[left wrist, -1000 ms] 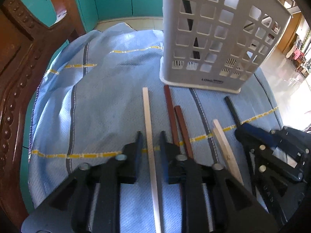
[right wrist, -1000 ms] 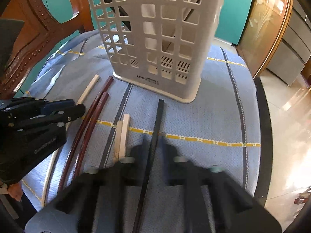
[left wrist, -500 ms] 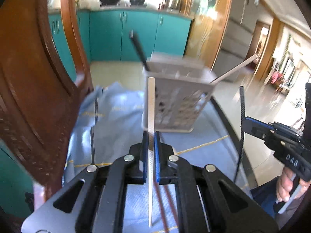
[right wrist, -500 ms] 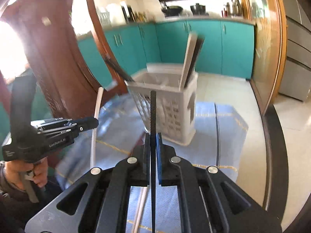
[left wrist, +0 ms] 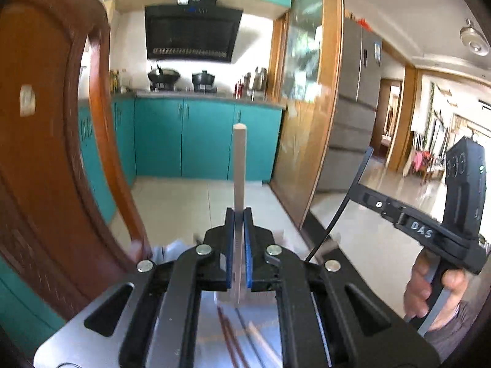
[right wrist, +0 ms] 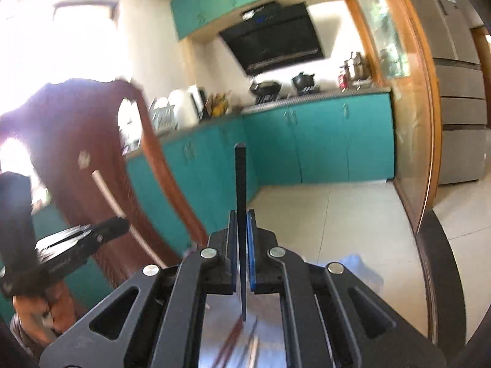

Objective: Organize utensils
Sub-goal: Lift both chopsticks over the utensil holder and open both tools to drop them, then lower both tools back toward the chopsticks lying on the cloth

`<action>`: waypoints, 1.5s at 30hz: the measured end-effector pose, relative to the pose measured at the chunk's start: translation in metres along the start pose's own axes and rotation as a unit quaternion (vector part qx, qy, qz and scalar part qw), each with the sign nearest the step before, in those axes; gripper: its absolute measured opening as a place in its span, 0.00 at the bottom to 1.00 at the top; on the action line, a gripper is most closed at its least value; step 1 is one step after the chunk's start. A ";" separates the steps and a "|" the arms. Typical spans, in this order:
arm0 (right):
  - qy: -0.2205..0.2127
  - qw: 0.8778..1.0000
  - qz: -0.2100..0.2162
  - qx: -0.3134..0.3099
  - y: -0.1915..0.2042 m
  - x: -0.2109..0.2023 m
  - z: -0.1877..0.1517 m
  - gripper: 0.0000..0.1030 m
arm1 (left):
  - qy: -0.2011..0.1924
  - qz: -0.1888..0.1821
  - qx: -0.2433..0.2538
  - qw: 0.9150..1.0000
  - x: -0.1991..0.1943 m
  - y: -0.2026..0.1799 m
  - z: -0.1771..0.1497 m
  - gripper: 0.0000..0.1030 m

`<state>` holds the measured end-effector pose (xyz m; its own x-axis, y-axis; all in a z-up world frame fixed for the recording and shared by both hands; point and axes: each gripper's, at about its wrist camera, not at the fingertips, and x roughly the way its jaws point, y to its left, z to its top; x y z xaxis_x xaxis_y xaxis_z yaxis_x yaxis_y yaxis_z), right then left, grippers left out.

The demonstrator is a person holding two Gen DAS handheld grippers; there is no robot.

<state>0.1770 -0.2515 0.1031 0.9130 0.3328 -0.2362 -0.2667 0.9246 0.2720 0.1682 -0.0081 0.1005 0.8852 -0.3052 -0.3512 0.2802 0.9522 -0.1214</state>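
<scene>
My left gripper (left wrist: pixel 238 214) is shut on a white chopstick (left wrist: pixel 238 165) and holds it upright, high above the table. My right gripper (right wrist: pixel 241 217) is shut on a black chopstick (right wrist: pixel 241 184), also upright. The right gripper and the black chopstick (left wrist: pixel 343 205) show at the right of the left wrist view. The left gripper (right wrist: pixel 119 224) and the white chopstick (right wrist: pixel 107 196) show at the left of the right wrist view. Dark red chopsticks (left wrist: pixel 227 337) and pale ones (left wrist: pixel 260 343) lie blurred on the cloth below. The white basket is out of sight.
A carved wooden chair back (left wrist: pixel 46 153) rises close on the left. Teal kitchen cabinets (left wrist: pixel 196 141) and a tiled floor (left wrist: pixel 184 202) lie ahead. A wood-framed glass partition (left wrist: pixel 310 107) stands on the right. The table's dark edge (right wrist: pixel 442 276) curves at the right.
Both grippers have closed on their chopsticks, lifted them off the cloth and tilted up. The basket has dropped out of both views.
</scene>
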 end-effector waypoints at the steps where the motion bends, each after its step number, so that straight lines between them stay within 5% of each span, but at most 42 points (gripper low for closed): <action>1: -0.017 1.000 -0.013 0.006 -0.002 0.001 0.007 0.06 | -0.014 -0.001 -0.005 1.000 0.002 0.000 0.011 0.06; 7: -0.040 0.996 -0.079 -0.002 -0.014 0.029 0.000 0.06 | -0.072 0.024 -0.030 0.997 0.023 0.000 0.028 0.06; 19: 0.013 0.995 -0.076 -0.061 -0.009 0.057 -0.051 0.06 | 0.025 0.075 -0.023 0.997 0.114 0.009 -0.016 0.06; 31: -0.013 0.992 -0.089 -0.083 0.000 0.043 -0.055 0.08 | 0.009 0.072 -0.001 0.997 0.094 -0.001 -0.022 0.07; 38: -0.035 0.992 -0.015 -0.122 0.021 0.001 -0.065 0.09 | -0.010 0.072 0.004 0.997 0.069 0.001 -0.027 0.07; 40: 0.005 0.990 0.029 -0.139 0.026 0.002 -0.084 0.11 | -0.014 0.070 0.006 0.997 0.063 0.002 -0.030 0.07; 43: 0.125 0.972 0.096 -0.172 0.029 0.027 -0.126 0.16 | -0.030 0.036 0.004 0.999 0.048 0.001 -0.049 0.07; 45: 0.231 0.954 0.066 -0.178 0.019 0.064 -0.170 0.16 | -0.022 0.033 0.019 0.999 0.049 -0.003 -0.061 0.07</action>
<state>0.1776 -0.1809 -0.0658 0.6518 0.4209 -0.6309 -0.5335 0.8457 0.0131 0.1875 -0.0267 0.0269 0.9178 -0.2414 -0.3153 0.2333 0.9703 -0.0638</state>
